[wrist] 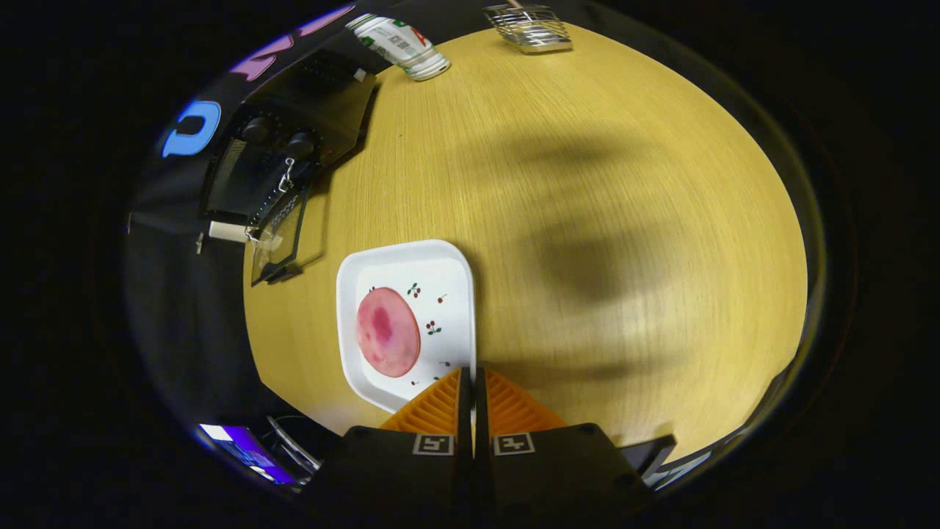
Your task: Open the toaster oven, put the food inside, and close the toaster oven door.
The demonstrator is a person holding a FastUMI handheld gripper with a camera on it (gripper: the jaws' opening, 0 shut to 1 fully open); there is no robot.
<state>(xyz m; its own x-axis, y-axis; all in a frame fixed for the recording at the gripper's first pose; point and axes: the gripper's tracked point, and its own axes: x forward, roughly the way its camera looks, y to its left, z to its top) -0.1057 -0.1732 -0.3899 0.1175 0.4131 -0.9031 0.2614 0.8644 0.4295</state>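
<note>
A white square plate [448, 294] with small cherry prints carries a round pink slice of food [388, 332]. My gripper [472, 376] is shut on the plate's rim, which runs in between the two fingers, and the food lies just left of them. Beyond the plate, at the table's edge, stands the black toaster oven [308, 95] with two knobs. Its glass door [277, 235] hangs open toward the plate.
The wooden table [587, 184] stretches wide to the right of the plate, with soft shadows on it. A white can with green and red print [400, 44] lies past the oven. A wire rack [530, 28] sits at the far edge.
</note>
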